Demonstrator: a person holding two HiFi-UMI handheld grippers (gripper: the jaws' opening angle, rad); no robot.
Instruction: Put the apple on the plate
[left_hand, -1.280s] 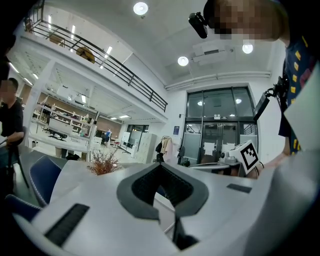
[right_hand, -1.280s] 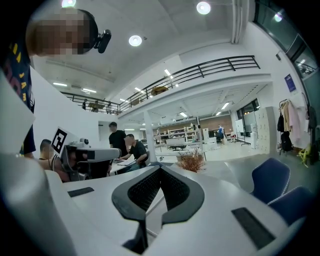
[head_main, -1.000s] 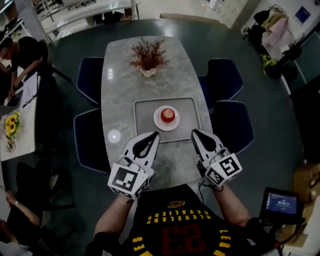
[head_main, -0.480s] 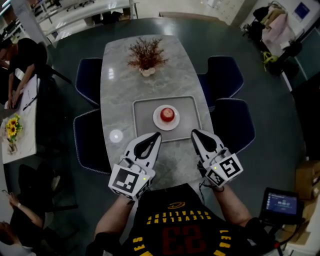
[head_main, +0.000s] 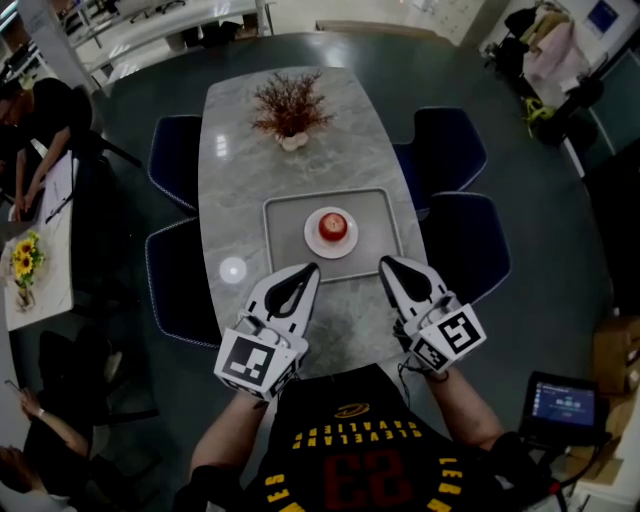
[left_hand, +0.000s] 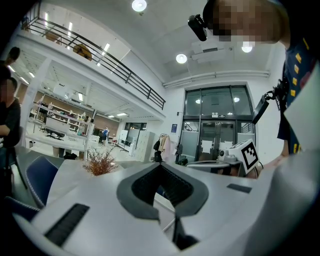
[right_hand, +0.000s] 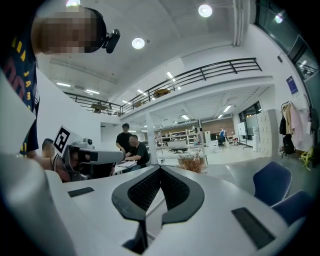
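Observation:
A red apple sits on a small white plate in the middle of a grey tray on the marble table. My left gripper hovers just short of the tray's near left corner with its jaws shut and nothing in them. My right gripper is level with it at the tray's near right corner, also shut and empty. In the left gripper view the left gripper has its fingertips together, and in the right gripper view the right gripper does too. Neither gripper view shows the apple.
A vase of dried twigs stands at the table's far end. Dark blue chairs flank both long sides. A pale round spot lies on the table left of the tray. A person sits at a side desk on the left.
The head view has drifted a little. Both grippers hold their places and stay shut, and the apple rests on the plate as before.

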